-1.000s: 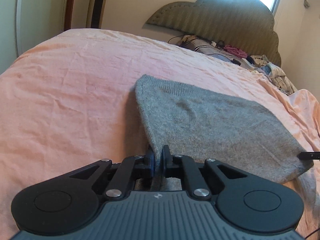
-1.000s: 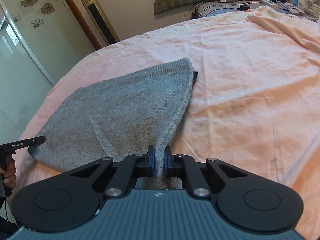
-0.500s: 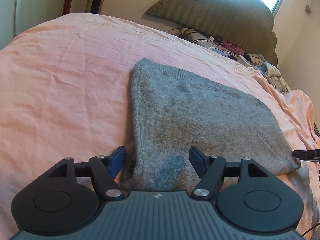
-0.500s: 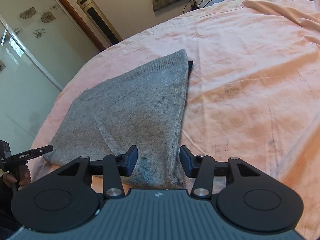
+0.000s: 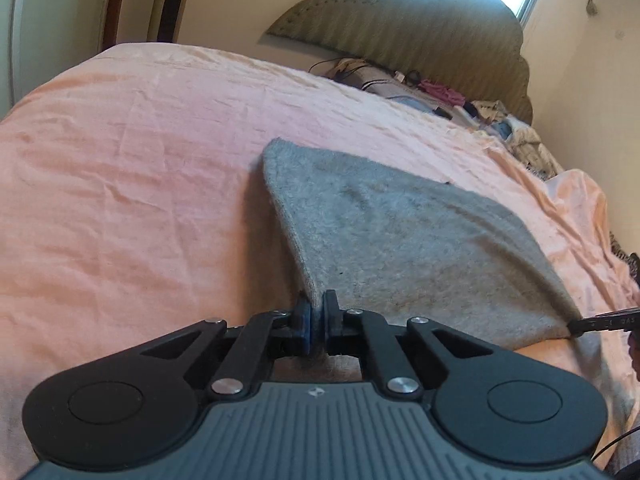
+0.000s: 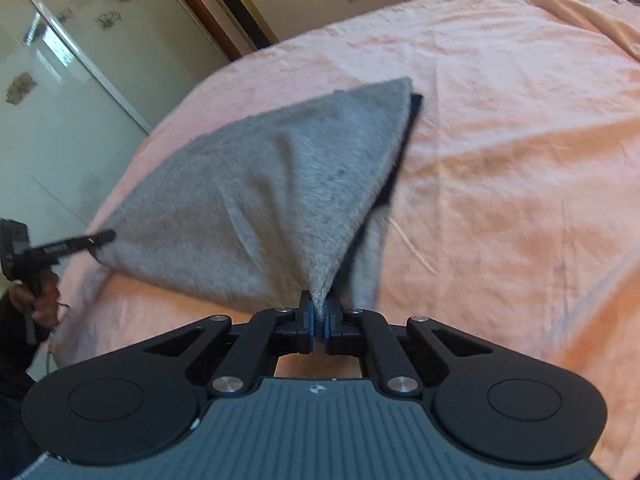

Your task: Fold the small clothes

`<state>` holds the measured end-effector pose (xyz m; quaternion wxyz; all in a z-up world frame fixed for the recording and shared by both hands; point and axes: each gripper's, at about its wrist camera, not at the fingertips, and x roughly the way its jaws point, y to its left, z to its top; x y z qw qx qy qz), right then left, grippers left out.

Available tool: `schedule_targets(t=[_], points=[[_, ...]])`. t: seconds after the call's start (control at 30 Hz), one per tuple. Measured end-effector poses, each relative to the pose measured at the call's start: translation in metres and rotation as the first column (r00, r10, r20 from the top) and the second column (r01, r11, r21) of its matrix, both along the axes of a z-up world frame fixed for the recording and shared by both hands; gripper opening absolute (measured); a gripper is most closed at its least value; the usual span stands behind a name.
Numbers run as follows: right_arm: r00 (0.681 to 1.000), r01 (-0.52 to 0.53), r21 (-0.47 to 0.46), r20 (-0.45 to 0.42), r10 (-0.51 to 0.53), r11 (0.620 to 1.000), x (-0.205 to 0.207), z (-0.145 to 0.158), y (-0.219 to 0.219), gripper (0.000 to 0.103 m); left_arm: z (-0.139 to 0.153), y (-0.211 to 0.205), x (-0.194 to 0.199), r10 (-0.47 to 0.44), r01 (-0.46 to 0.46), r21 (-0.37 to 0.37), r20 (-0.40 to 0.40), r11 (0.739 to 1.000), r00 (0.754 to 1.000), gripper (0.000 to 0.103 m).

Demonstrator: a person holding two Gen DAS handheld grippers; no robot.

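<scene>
A grey knitted garment (image 5: 400,240) lies folded on the pink bedsheet (image 5: 120,200). My left gripper (image 5: 316,320) is shut on its near left corner and lifts that edge. In the right wrist view the same garment (image 6: 260,200) shows, and my right gripper (image 6: 318,320) is shut on its near right corner, pulling it up into a peak. A dark layer (image 6: 404,148) shows under the garment's right edge. The left gripper also appears at the left edge of the right wrist view (image 6: 100,236), and the right gripper at the right edge of the left wrist view (image 5: 576,325).
The padded headboard (image 5: 420,32) stands at the far end, with a pile of clothes and cables (image 5: 460,100) below it. A glass sliding door (image 6: 60,100) and a tall dark fan (image 6: 236,8) stand beyond the bed's left side. The pink sheet (image 6: 520,160) stretches to the right.
Both grippers were shut on the garment a second ago, opened half a second ago with it lying flat, and have now shut again on its near corners and lifted them.
</scene>
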<state>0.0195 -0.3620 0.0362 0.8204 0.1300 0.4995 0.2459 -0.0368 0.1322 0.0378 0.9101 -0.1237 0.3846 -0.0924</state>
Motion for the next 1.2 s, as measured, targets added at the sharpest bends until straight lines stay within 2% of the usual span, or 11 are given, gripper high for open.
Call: schedule_targets(t=[0.2, 0.27, 0.37, 0.47, 0.57, 0.63, 0.7, 0.77, 0.93, 1.1, 1.2], points=[[0.996, 0.075, 0.089, 0.047, -0.079, 0.993, -0.001, 0.009, -0.009, 0.018, -0.007, 0.005, 0.002, 0.089, -0.089, 0.021, 0.002, 0.996, 0.996, 0.007], [0.989, 0.103, 0.072, 0.101, -0.110, 0.992, 0.004, 0.023, -0.008, 0.046, 0.012, -0.003, -0.003, 0.083, -0.086, 0.033, 0.090, 0.996, 0.992, 0.007], [0.967, 0.151, 0.050, 0.198, -0.158, 0.987, 0.023, 0.040, 0.005, 0.054, 0.030, -0.032, 0.000, -0.003, -0.005, 0.045, 0.189, 0.999, 0.982, 0.012], [0.954, 0.151, 0.050, 0.254, -0.159, 0.987, 0.055, 0.043, 0.040, 0.062, 0.021, -0.085, 0.025, -0.126, 0.099, 0.144, 0.188, 0.985, 0.974, 0.042], [0.956, 0.109, 0.008, 0.273, -0.107, 0.994, 0.094, 0.025, 0.081, 0.080, -0.005, -0.128, 0.047, -0.221, 0.184, 0.253, 0.129, 0.950, 0.967, 0.044], [0.970, 0.114, -0.096, 0.227, -0.090, 0.989, 0.114, 0.001, 0.098, 0.080, -0.021, -0.135, 0.052, -0.246, 0.212, 0.299, 0.081, 0.930, 0.966, 0.044], [0.949, 0.105, -0.238, 0.315, -0.026, 0.966, 0.115, -0.017, 0.103, 0.079, -0.027, -0.129, 0.043, -0.299, 0.250, 0.337, 0.101, 0.908, 0.949, 0.045], [0.935, 0.078, -0.210, 0.354, 0.001, 0.974, 0.112, -0.024, 0.086, 0.077, -0.032, -0.115, 0.030, -0.318, 0.264, 0.355, 0.103, 0.897, 0.942, 0.045], [0.935, 0.134, -0.226, 0.351, -0.048, 0.965, 0.104, -0.009, 0.084, 0.070, -0.023, -0.096, 0.021, -0.246, 0.213, 0.285, 0.082, 0.934, 0.966, 0.045], [0.911, 0.106, -0.154, 0.411, -0.034, 0.982, 0.072, 0.020, 0.108, 0.094, -0.008, -0.104, 0.026, -0.218, 0.189, 0.239, 0.099, 0.952, 0.971, 0.046], [0.927, 0.064, -0.211, 0.374, 0.020, 0.975, 0.073, 0.007, 0.128, 0.097, -0.017, -0.115, 0.045, -0.192, 0.170, 0.251, 0.064, 0.953, 0.979, 0.046]])
